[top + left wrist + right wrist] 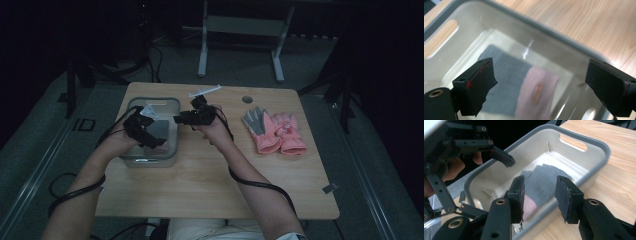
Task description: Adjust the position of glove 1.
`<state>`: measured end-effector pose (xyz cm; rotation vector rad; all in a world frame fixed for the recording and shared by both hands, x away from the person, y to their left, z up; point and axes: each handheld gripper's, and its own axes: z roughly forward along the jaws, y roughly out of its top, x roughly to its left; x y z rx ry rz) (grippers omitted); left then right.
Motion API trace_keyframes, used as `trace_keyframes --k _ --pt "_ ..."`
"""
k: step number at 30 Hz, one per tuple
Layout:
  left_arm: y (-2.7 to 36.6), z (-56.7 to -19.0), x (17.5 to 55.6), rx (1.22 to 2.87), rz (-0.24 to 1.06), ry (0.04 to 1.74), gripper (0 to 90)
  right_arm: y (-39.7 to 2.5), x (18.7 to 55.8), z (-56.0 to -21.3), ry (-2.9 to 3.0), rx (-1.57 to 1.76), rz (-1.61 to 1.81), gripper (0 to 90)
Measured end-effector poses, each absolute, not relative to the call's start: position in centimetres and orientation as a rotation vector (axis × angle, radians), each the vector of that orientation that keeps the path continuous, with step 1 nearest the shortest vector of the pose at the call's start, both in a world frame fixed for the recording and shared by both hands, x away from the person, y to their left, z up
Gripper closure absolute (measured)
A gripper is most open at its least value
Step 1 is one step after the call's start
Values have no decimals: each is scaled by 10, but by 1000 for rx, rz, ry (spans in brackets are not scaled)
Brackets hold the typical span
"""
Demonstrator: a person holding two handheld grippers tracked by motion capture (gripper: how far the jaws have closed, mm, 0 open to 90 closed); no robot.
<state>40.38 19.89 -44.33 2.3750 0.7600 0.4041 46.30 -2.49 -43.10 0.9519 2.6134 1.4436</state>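
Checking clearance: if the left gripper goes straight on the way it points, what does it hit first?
Probably the grey-and-pink glove lying in the bin; the left gripper is open and aimed down at it. Depth is unclear.

On the right part of the wooden table (200, 185), two pink gloves (274, 132) side by side and touching, the left one with grey palm upward. Near the far edge, a round grey hole cover (247, 99) and a thin white plastic piece (205, 91). Beyond the table, in the dim room, a white-legged frame (202, 50).
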Motion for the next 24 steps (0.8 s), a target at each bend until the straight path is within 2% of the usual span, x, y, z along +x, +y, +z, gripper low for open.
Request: trace_keyframes --k 4,10,18,24 --pt "182 -440 398 2334 354 737 20 -42 459 -431 2613 950 1429 589" --pt "153 -438 389 2308 290 682 16 -68 449 -434 2603 929 1398 574" --pt "119 -441 381 2286 262 606 16 -107 446 -437 2562 971 1382 575" --pt "102 -449 369 2255 290 537 16 -137 444 -437 2518 1014 1396 577"
